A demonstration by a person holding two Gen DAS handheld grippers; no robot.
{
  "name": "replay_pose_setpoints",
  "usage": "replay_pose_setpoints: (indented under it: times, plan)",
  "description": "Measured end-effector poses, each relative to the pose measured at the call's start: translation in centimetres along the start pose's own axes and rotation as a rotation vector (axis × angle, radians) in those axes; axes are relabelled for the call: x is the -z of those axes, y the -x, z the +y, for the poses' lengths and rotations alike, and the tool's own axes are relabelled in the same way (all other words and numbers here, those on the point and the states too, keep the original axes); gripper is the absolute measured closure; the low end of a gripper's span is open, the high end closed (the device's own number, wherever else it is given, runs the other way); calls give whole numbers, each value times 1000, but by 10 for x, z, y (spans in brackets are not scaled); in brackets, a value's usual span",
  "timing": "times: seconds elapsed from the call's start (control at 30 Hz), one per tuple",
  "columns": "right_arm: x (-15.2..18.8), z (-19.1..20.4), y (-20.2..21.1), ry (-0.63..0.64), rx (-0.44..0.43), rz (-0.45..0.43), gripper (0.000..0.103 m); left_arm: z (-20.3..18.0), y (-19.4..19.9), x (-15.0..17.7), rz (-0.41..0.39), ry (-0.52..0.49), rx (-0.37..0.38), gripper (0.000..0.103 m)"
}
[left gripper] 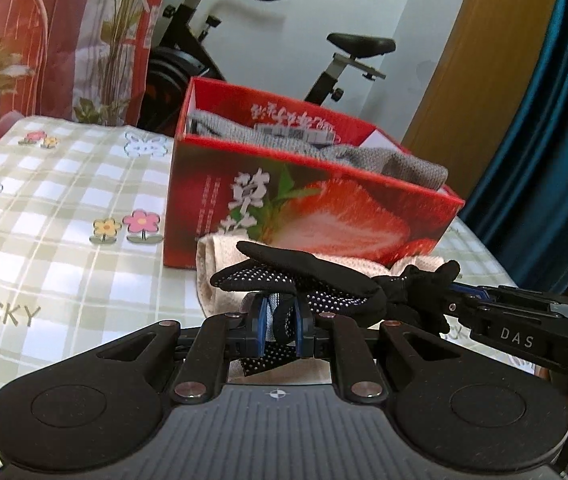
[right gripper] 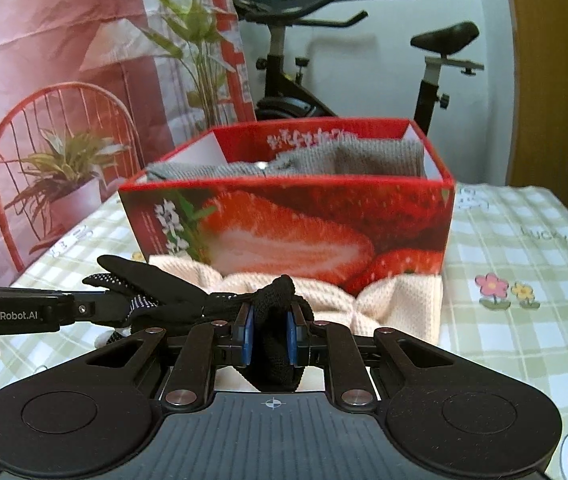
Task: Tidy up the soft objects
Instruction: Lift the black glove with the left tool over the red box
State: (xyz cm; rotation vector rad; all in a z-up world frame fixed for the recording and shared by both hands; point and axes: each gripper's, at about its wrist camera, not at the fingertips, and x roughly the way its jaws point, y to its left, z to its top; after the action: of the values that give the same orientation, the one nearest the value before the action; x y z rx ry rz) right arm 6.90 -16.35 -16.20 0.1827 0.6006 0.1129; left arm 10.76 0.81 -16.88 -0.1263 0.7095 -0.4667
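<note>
Limp, light black dotted glove (left gripper: 296, 280) sags between left gripper (left gripper: 279, 330) and right gripper (right gripper: 269, 334), both clamped on it; strawberry box (right gripper: 324, 220) at twelve o'clock.

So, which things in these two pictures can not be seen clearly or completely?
- Left wrist view: the cream towel is mostly covered by the black glove and the left gripper.
- Both views: the floor of the red box is hidden by its front wall and the grey knit cloth.
- Right wrist view: the glove's lower end is hidden behind the right gripper.
</note>
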Motion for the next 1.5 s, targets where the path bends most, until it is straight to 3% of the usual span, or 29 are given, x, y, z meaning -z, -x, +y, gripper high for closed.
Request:
replay_pose_setpoints:
  times: [0.37, 0.67, 0.9, 1.17, 1.37, 1.47, 1.5]
  plan:
    - [-51, -8, 17, 13, -8, -138, 88, -17, 14, -49, -105, -66, 35, 88]
    - [-119, -25, -7, 63, 3, -211, 88, -24, -11, -113, -151, -105, 35, 88]
    - [-148, -38, -62, 86, 6, -167, 88, -9, -51, -146, -103, -77, 0, 88]
    - [-149, -43, -112, 107, 15, -81, 87, 2, -92, -147, -15, -84, -60, 88]
    - [-143, -48, -130, 97, 25, -44, 84, 4, -106, -145, 8, -99, -88, 87]
    - [-141, -48, -132, 104, 41, -43, 78, 3, -106, -144, 3, -116, -107, 78]
    - [-139, -48, -132, 104, 48, -42, 77, 3, -105, -143, 1, -122, -118, 70]
